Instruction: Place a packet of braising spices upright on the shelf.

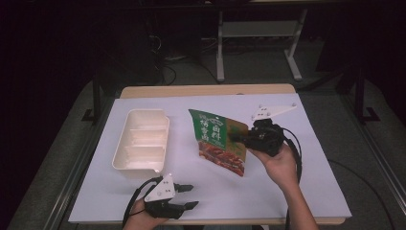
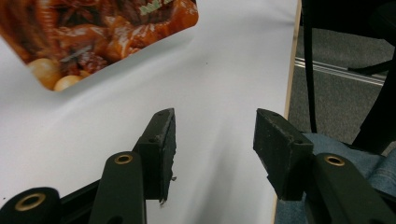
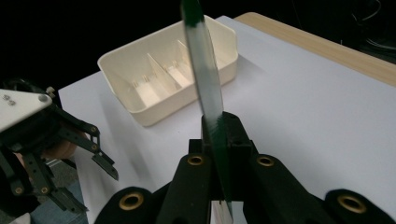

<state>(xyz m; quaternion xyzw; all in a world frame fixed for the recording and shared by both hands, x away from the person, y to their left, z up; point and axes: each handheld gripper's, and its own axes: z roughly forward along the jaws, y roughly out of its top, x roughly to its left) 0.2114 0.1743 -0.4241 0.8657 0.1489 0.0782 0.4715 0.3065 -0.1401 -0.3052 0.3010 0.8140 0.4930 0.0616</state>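
Pinching the pouch [image 1: 219,142] edge in our right gripper [image 1: 242,138], we hold it beside the tray [image 1: 142,139]; left gripper [image 1: 190,196] open, empty at the near edge.

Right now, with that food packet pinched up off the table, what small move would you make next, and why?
Probably carry the packet leftward toward the white divided tray. The right gripper is shut on the packet's edge and holds it above the white sheet, the tray's compartments look empty, and the left gripper waits open near the front edge.
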